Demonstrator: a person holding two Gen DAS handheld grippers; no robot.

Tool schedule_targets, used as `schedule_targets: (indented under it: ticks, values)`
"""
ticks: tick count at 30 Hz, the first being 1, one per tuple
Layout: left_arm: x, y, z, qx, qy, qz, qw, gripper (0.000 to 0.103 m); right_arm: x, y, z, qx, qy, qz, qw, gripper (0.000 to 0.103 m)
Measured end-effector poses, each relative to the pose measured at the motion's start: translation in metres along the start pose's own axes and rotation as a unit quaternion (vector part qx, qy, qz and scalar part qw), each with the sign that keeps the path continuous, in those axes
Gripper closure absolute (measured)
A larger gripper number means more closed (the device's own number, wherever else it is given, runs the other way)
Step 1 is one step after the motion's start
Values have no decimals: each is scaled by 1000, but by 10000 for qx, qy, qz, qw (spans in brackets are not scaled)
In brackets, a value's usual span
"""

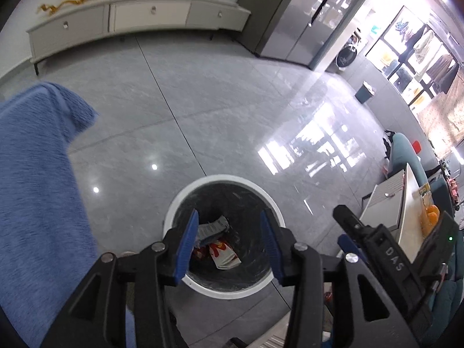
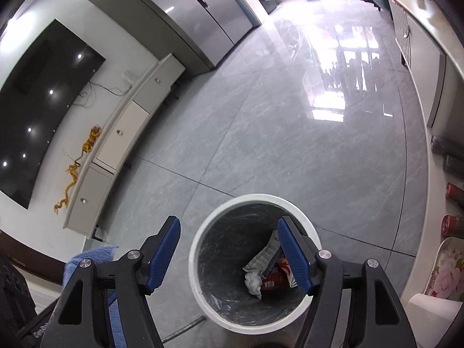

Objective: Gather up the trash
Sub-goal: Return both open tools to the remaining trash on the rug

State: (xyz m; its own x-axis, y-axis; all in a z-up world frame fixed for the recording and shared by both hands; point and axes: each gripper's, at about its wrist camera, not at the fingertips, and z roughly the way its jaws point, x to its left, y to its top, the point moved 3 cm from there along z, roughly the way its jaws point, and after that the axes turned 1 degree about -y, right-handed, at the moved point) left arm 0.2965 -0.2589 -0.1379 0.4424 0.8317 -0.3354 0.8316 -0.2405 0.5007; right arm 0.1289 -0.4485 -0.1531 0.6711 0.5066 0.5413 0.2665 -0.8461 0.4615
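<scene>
Hovering above the bin (image 1: 223,291), both grippers have nothing between their pads. The left gripper (image 1: 230,246) has its jaws parted and bare, centred over the bin's mouth. The right gripper (image 2: 232,256) is spread wider, also bare, with its right finger over the bin and its left finger over the floor (image 2: 261,133) beside it.

The trash already lies at the bottom of the bin: a crumpled wrapper (image 2: 265,253), a red and white carton (image 1: 223,253) and a white wad of tissue (image 2: 253,282). Nothing appears to be caught on the rim or lying on the floor near the bin.

The risk from here looks small but real. Both grippers crowd the same opening, so pulling away carelessly could knock them together, or a finger could catch the white rim and tip the light bin, spilling what is in it. A blue towel (image 1: 37,174) hangs close beside the left gripper and could snag on it as the hand moves off. Whether more trash waits elsewhere cannot be told from these views.
</scene>
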Motion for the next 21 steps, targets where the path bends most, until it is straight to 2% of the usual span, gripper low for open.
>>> schedule_targets:
  ticks: [4, 8, 13, 21]
  values:
    - [-1, -3, -47, -577, 232, 24, 9981, 60, 19, -2, -32, -212, 261, -174, 9993, 35]
    - [5, -10, -103, -1192, 453, 24, 9918, 60, 41, -7, -63, -332, 573, -411, 9970, 35]
    - [6, -22, -160, -1417, 532, 88, 9884, 60, 73, -18, -104, -513, 932, -827, 9909, 35]
    - [19, -50, -246, -1978, 834, 64, 9767, 60, 110, -33, -162, -758, 1440, -1277, 9784, 35]
